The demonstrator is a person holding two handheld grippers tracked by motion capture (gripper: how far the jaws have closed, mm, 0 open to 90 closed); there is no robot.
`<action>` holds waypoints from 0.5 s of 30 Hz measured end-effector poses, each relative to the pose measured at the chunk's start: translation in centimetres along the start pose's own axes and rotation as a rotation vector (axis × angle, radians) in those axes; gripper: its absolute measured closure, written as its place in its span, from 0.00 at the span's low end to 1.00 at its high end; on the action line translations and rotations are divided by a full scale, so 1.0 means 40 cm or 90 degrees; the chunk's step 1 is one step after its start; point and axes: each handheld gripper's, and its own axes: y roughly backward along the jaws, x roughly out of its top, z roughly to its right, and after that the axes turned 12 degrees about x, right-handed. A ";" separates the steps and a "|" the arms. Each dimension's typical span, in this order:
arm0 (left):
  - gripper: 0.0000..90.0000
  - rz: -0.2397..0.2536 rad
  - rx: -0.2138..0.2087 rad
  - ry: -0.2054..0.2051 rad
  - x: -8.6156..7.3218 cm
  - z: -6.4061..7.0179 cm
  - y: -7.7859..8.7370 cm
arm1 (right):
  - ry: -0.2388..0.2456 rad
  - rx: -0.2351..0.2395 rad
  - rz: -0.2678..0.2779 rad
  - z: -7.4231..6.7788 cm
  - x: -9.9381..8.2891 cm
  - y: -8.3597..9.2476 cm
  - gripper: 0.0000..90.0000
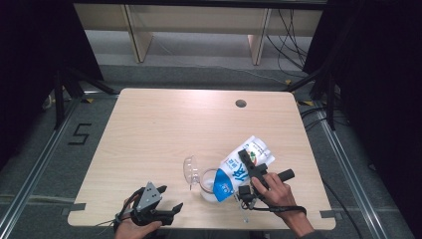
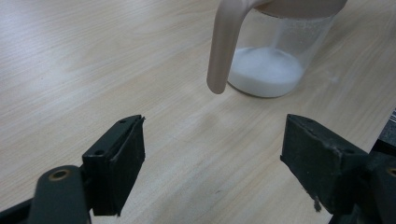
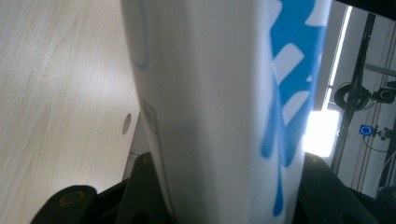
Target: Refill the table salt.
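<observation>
Nearest to the camera, at the near edge of the table (image 1: 149, 129), the left gripper (image 1: 160, 205) rests low in the person's left hand (image 1: 133, 230), and its two black jaws stand wide apart with bare wood between them. In the left gripper view a clear jar (image 2: 275, 51) with white powder (image 2: 265, 71) at the bottom stands just beyond these jaws, with a beige handle (image 2: 225, 44) hanging down its side. To the right, the right gripper (image 1: 247, 163) is clamped on a white and blue pouch (image 1: 241, 169), which is tilted with its lower end over the jar (image 1: 208, 185). A clear lid (image 1: 191, 170) stands open just left of the jar. The table is light wood with a small round hole (image 1: 241, 103) near the far edge. Around it lies grey floor (image 1: 59, 149) with metal rails (image 1: 30, 174), black curtains (image 1: 378, 74) at both sides, and cables (image 1: 293, 35) at the far right.
</observation>
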 end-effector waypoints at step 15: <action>0.23 0.000 -0.003 0.016 -0.001 0.003 -0.002 | -0.012 0.006 -0.011 -0.004 0.003 -0.003 0.73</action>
